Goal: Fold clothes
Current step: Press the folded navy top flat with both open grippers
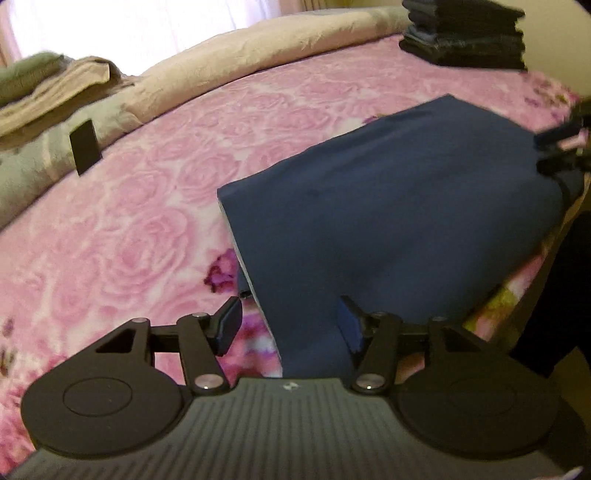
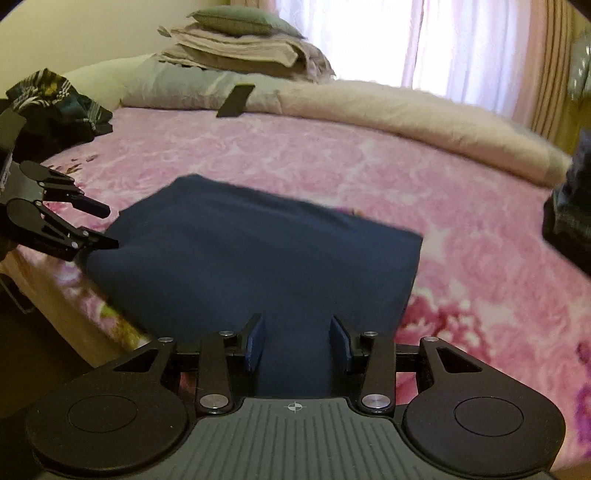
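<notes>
- Only the left wrist view shows the stack of dark folded clothes at the far side of the bed; only the right wrist view shows a patterned garment.
- The navy cloth lies folded on the bed, at its near edge.
- The left gripper has its fingers wide, the cloth's edge between them.
- The right gripper has its fingers apart, cloth between.

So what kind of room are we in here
Most likely a bedroom. The work surface is a bed covered by a pink rose-patterned blanket, with pillows along its far edge and a curtained window behind. A navy garment lies on it.
</notes>
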{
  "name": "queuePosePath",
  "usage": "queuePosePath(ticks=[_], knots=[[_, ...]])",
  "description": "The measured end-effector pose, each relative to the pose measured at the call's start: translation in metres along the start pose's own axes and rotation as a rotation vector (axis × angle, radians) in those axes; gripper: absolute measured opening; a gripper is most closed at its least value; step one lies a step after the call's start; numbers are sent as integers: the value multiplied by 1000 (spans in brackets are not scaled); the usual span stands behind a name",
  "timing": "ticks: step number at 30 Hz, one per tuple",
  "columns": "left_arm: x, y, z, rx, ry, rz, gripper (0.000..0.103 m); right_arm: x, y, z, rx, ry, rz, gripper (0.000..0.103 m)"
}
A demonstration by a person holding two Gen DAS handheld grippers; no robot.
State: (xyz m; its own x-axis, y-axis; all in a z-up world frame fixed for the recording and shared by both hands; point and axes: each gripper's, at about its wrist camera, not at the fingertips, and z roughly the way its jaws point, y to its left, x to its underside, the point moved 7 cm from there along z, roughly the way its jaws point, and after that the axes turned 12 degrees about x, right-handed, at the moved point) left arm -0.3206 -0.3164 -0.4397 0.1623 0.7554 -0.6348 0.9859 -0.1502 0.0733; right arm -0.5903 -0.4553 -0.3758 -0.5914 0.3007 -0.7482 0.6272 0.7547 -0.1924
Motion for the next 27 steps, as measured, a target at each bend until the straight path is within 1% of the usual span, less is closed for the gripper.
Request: queuePosePath(ticks=[3,6,8,16,18,20,23,27], knots=[[0,-6,-1,-27,18,7,52,-1,12,2,-36,-5,2,43],[4,-10,2,-59,40,41,52,7,21,10,-38,22,-10,44],[6,-10,3,-70,42,47,52,10,23,13,-31,31,-14,50],[6,-10,4,-78,46,61,52,13,23,12,-25,43,-42,53],[5,-10,4,-79,46,66,52,14,25,11,-22,39,-58,54],[5,-10,4,-81,47,71,52,15,27,11,-24,37,-85,59],[5,-10,5,-83,48,77,52,18,28,11,-26,33,-102,60],[5,-18,0,-89,32,111,52,20,25,11,-26,27,-106,60]])
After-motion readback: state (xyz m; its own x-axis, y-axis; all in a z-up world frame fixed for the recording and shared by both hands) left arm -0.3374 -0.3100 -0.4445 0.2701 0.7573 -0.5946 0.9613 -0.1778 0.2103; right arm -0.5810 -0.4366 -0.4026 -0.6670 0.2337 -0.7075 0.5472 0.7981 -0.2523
